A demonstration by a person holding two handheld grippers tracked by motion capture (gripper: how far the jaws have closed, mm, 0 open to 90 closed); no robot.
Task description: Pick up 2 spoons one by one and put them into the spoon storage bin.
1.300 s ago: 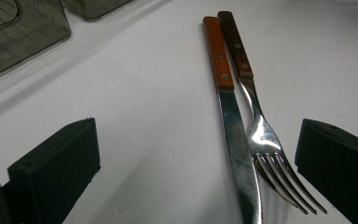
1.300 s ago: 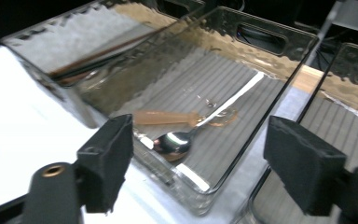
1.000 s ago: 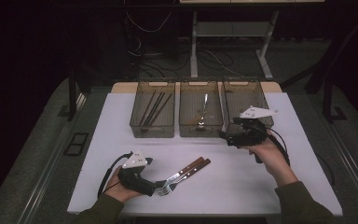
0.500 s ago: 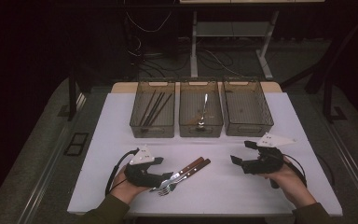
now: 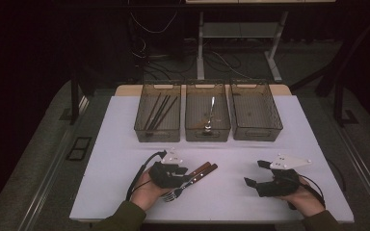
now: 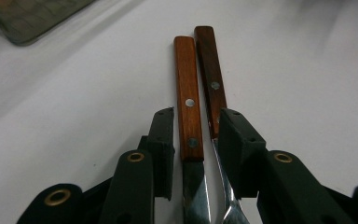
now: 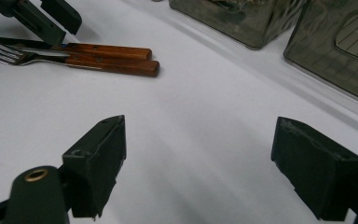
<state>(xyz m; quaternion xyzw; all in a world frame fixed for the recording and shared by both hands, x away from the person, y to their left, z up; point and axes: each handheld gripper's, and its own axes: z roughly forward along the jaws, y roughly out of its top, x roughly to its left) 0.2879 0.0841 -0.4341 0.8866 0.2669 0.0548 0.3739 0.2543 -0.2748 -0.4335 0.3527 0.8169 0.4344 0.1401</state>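
Fingers of the left gripper [image 6: 196,140] have just been closing around two wooden-handled pieces of cutlery, a knife [image 6: 189,116] and a fork [image 6: 213,79], which lie side by side on the white table [image 5: 125,139] near its front left. Compared with a second ago, the left gripper [image 5: 180,172] has slid over the pair. In the left gripper view both handles sit between the fingers [image 6: 162,144]; the right one looks to touch the fork, while a gap shows beside the knife, so no firm grip yet. Judgement: pick-up is starting, sorting into the three trays [image 5: 208,113] comes next.

Right gripper [image 5: 256,174] has come away from the trays and down to the front right of the table; its fingers [image 7: 98,163] stand wide apart, holding nothing, over bare table.
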